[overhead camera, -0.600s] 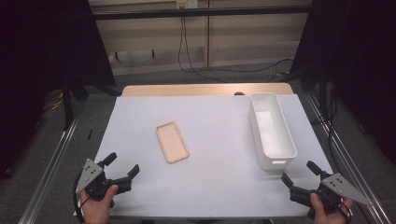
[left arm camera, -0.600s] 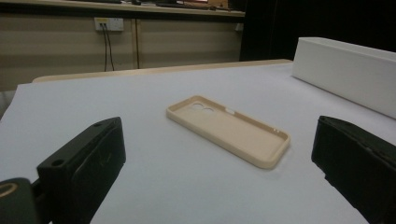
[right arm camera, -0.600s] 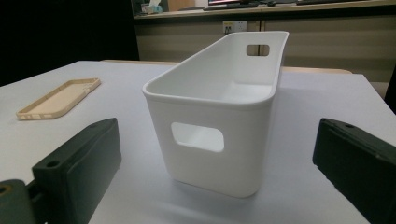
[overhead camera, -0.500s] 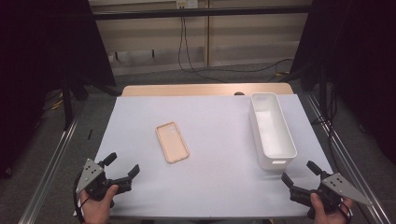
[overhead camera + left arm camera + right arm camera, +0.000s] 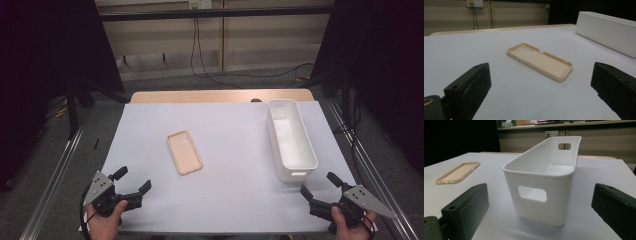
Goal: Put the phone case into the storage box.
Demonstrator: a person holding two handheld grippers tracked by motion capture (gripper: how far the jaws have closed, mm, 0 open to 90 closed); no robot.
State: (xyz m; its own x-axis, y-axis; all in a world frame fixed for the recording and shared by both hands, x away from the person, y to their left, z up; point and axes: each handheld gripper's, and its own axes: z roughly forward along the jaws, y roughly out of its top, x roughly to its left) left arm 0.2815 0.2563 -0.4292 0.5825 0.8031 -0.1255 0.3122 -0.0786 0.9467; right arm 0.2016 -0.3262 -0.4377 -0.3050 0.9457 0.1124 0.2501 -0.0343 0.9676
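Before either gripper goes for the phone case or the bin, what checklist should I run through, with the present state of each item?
1. Left gripper open, nothing between its fingers: ok.
2. Right gripper open, nothing held: ok.
3. Phone case lies flat, hollow side up, apart from both grippers: ok.
4. White bin upright, open top, nothing visible inside: ok.
5. Bare sheet between the left gripper and the phone case in the left gripper view: ok.
6. Whether the white sheet is fixed to the table: cannot tell.

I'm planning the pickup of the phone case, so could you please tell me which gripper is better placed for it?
Probably the left gripper: its open jaws face the beige phone case directly. The right gripper, also open, faces the white bin, with the case off to one side.
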